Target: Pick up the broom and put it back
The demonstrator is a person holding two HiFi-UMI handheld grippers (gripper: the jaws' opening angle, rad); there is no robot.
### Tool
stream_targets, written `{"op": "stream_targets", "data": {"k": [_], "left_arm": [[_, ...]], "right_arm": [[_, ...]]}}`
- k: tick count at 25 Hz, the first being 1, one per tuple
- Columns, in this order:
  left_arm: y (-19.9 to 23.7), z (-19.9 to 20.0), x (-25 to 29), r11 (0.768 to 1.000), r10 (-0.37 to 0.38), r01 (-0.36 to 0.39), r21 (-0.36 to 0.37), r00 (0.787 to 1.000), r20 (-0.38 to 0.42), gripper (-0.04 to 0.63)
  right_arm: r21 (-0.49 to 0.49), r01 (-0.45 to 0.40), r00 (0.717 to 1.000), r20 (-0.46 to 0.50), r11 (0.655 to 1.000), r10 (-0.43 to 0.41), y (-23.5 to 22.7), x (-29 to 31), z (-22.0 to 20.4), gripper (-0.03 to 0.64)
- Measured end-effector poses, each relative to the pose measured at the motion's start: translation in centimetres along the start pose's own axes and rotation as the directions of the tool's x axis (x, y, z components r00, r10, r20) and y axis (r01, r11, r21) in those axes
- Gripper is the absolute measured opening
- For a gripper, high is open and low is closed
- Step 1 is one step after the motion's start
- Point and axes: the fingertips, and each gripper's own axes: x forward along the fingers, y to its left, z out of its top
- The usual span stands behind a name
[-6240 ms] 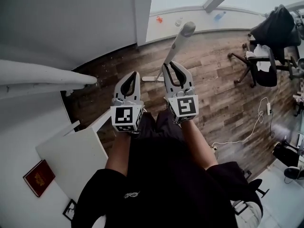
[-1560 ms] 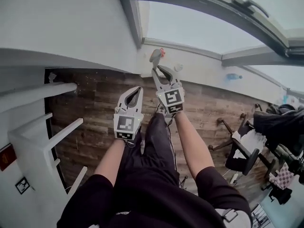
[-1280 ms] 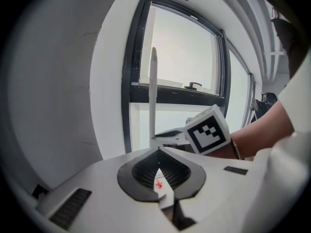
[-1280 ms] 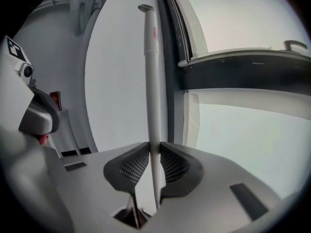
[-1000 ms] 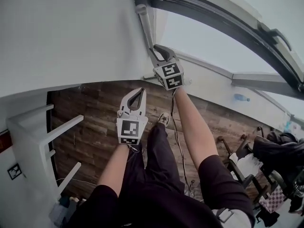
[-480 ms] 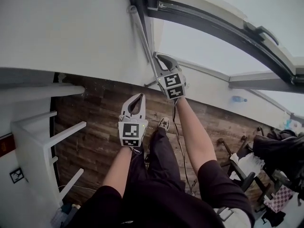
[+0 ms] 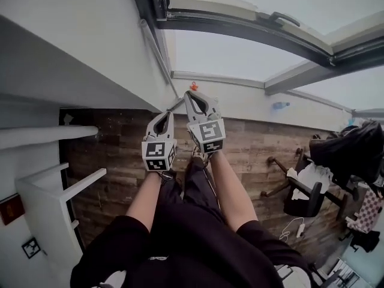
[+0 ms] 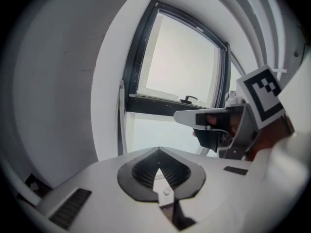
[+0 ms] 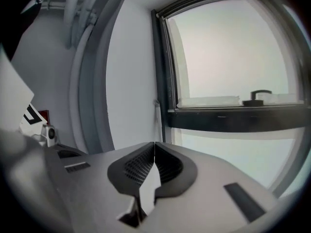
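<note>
The broom's thin grey handle (image 7: 157, 56) leans upright in the corner between the white wall and the dark window frame. Its lower end is hidden behind my grippers. The same handle (image 8: 120, 118) shows in the left gripper view and again (image 9: 157, 120) in the right gripper view, ahead of the jaws and apart from them. My right gripper (image 7: 189, 95) is just right of the handle, shut with nothing in it; its pads meet (image 9: 154, 144). My left gripper (image 7: 163, 115) is lower and left of it, also shut and empty (image 8: 158, 151).
A white shelf unit (image 7: 57, 191) stands at the left over the wooden floor (image 7: 120, 143). An office chair draped with clothes (image 7: 312, 188) is at the right. A bottle (image 7: 277, 105) and a small orange thing (image 7: 193, 86) lie along the wall under the window (image 7: 240, 47).
My right gripper, which stood around the handle high in the corner, has come away from it and shut. The handle stays leaning in the corner. The left gripper rose a little.
</note>
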Motion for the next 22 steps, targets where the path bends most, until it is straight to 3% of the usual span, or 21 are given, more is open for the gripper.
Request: {"op": "stream_targets", "data": {"k": [6, 13, 17, 19, 22], "left_arm": [[-3.8, 3.7, -2.2, 0.979, -0.164, 0.157, 0.131, 0.985, 0.044, 0.000], [-7.6, 8.0, -6.2, 0.943, -0.314, 0.292, 0.157, 0.939, 0.138, 0.000], [-9.2, 10.8, -8.1, 0.923, -0.366, 0.322, 0.209, 0.903, 0.226, 0.000], [-9.6, 10.8, -8.4, 0.917, -0.373, 0.318, 0.239, 0.898, 0.235, 0.000], [-9.4, 10.2, -9.2, 0.919, -0.375, 0.325, 0.225, 0.896, 0.236, 0.000]], "right_arm": [[-0.074, 0.090, 0.996, 0.004, 0.993, -0.090, 0.7, -7.2, 3.6, 0.021], [-0.102, 0.292, 0.956, 0.057, 0.951, -0.288, 1.9, -15.0, 6.8, 0.021], [-0.092, 0.370, 0.927, 0.105, 0.924, -0.361, 2.6, -18.1, 7.7, 0.021], [-0.107, 0.401, 0.915, 0.103, 0.910, -0.391, 3.0, -18.8, 7.2, 0.021], [-0.122, 0.398, 0.917, 0.087, 0.909, -0.390, 4.4, -18.7, 6.5, 0.021]]}}
